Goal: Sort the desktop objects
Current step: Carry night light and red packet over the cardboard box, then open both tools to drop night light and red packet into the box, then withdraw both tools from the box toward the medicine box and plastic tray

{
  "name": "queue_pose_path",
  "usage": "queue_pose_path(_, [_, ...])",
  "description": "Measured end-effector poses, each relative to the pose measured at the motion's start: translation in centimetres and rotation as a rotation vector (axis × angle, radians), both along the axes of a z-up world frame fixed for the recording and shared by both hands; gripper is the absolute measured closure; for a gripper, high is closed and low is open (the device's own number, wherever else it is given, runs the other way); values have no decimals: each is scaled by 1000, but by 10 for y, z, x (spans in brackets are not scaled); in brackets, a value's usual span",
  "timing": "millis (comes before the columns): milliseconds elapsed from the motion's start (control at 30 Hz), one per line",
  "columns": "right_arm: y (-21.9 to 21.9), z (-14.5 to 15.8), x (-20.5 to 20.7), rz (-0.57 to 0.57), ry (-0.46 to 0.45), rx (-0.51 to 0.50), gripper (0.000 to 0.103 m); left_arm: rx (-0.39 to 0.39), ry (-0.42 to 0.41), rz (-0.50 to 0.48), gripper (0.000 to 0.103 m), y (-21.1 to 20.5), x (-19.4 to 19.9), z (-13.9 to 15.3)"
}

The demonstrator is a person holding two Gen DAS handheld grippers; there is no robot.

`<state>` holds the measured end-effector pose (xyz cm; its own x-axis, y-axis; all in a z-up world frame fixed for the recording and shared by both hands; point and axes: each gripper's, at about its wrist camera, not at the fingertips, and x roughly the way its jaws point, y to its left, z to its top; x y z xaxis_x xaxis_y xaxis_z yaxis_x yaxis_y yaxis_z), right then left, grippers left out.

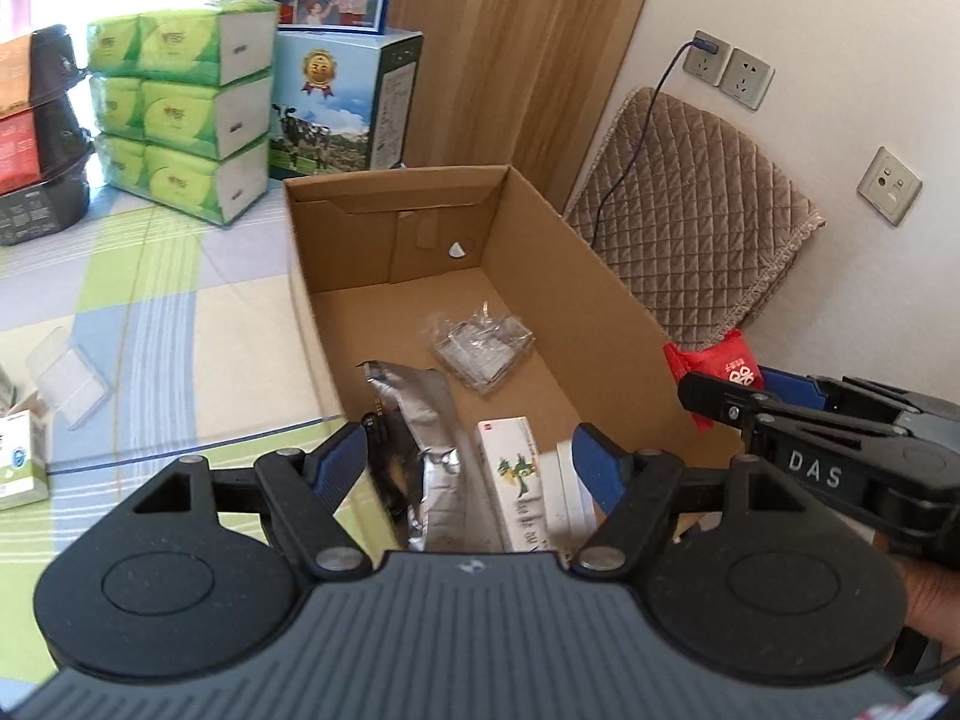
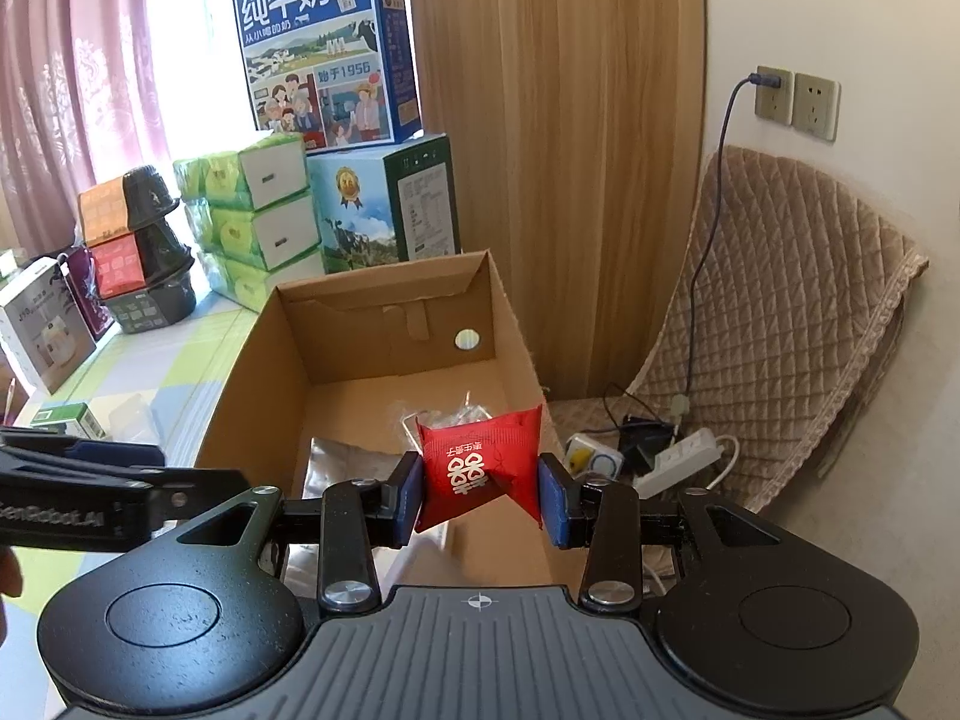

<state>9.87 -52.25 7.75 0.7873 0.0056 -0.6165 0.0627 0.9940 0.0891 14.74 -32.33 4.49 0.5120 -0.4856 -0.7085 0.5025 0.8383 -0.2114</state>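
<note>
Red packet [image 2: 480,468]: white double-character print. Cardboard box [image 1: 600,300]: plain brown. Foil pouch [image 1: 420,420]: silver. Small carton [image 1: 516,474]: white w/ green motif. Tissue packs [image 1: 180,108]: lime green, white ends. Surface [image 1: 150,324]: pastel check, green/blue/cream. Quilted cover [image 2: 798,324]: tan, diamond stitch. Curtain [image 2: 72,90]: pink, patterned. Both tools black, blue pads [image 1: 342,459].

Readable text on the stacked boxes and the grippers

Behind the cardboard box [image 2: 384,324], the milk carton [image 2: 324,48] reads "纯牛奶" and "1956"; right gripper [image 1: 720,396] reads "DAS"; red packet [image 2: 480,468] bears "囍".
</note>
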Motion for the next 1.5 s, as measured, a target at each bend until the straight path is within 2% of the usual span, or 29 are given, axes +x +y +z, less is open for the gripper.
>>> queue_pose_path(167, [1,0,4,15,-3,38,64,-8,3,26,32,15,-4,1])
queue_pose_path(200, [1,0,5,21,-7,52,53,-7,3,29,32,18,-5,1])
queue_pose_path(233, [0,1,5,21,-12,61,36,-6,3,32,32,21,-6,1])
queue_pose_path(267, [0,2,4,16,-20,66,32,-5,3,37,32,24,-6,1])
queue_pose_path(567, [3,9,-18,-6,-23,85,31,2,0,79,32,53,-18,6])
queue_pose_path(667, [7,11,-26,-5,-19,95,30,5,3,96,29,63,-23,8])
queue_pose_path(967, [40,17,-47,34,-13,83,24,7,-19,136,25,97,-42,18])
queue_pose_path(1500, [99,23,-58,125,-9,65,13,9,-44,206,18,155,-62,27])
